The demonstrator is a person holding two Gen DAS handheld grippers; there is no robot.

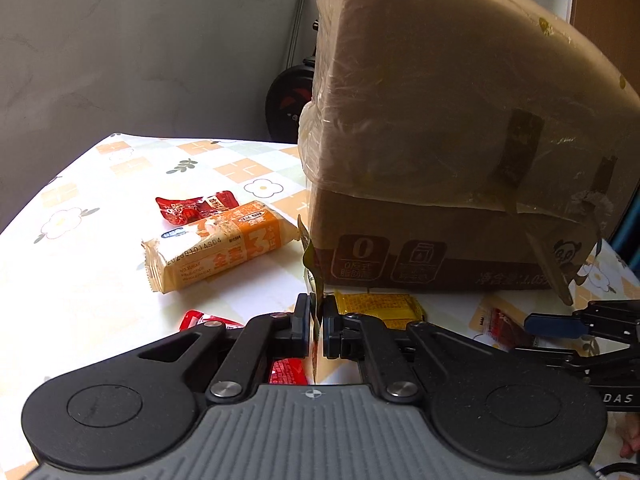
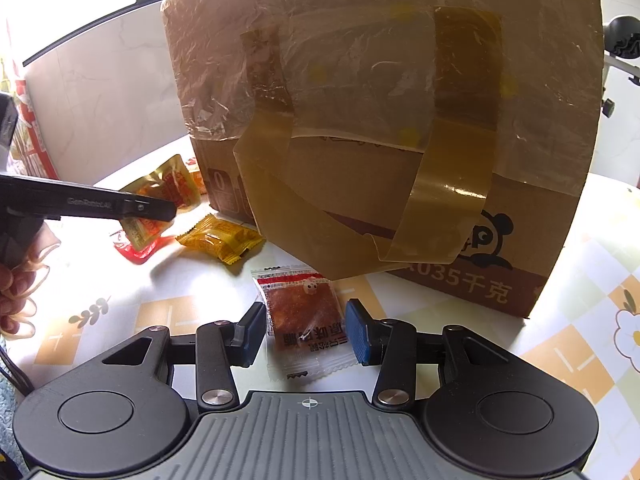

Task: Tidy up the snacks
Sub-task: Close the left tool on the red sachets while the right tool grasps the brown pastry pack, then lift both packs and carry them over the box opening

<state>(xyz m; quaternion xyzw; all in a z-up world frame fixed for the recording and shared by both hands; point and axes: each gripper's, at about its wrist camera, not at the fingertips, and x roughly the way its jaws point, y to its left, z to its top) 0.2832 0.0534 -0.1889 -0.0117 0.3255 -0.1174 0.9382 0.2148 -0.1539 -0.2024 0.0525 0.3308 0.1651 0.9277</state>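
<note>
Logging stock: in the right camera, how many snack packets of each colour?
Gold packet: 1
Yellow packet: 1
Red packet: 1
Clear packet: 1
Orange packet: 1, mostly hidden
Total: 5

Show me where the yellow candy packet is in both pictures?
Left wrist view: the yellow candy packet lies low in the middle, just beyond the left tool, against the foot of the cardboard box.
Right wrist view: the same packet lies left of middle, beside the box's bottom left corner, past the right tool.
Shared landmark: the big taped cardboard box on the flowered tablecloth.
</note>
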